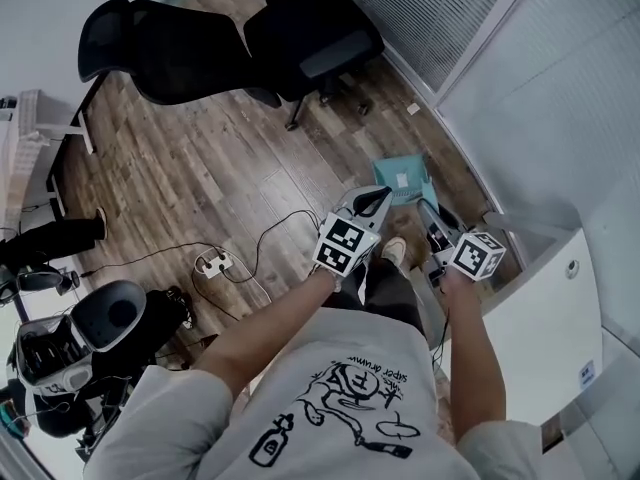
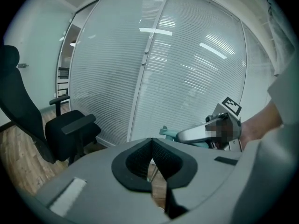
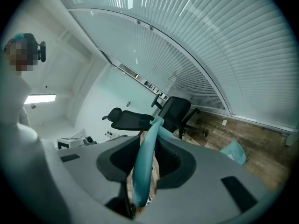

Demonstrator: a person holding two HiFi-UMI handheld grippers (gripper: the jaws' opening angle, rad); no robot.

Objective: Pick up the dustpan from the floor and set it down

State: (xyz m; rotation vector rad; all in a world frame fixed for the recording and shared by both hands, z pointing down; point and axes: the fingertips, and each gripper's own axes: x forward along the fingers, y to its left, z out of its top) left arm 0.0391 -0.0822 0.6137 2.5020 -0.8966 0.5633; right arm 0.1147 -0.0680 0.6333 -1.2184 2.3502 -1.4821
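Teal plastic dustpan (image 1: 404, 181) is sitting low over the brown wooden floor (image 1: 200, 178), just beside the foot of the glass wall with white blinds (image 1: 450, 18). Whether its pan is already resting on the boards or hanging just above them, I cannot tell. Its long teal handle (image 3: 145, 167) is running up and away from that wall into the right gripper (image 3: 148, 146), whose jaws are pinching it between their black pads. The left gripper (image 2: 152, 147) is hovering near the right one, a little farther from the wall; its jaws are pressed together and are carrying nothing.

As I am judging it, the picking up is done, because the handle is sitting firmly in the grip, and the setting down is the step in hand. The next move is calling for a slow lowering of the right gripper until the pan is lying flat on the floor. The jaws should be spreading only when the dustpan is bearing its own weight, since a leaning handle will probably be tipping over toward the wall.
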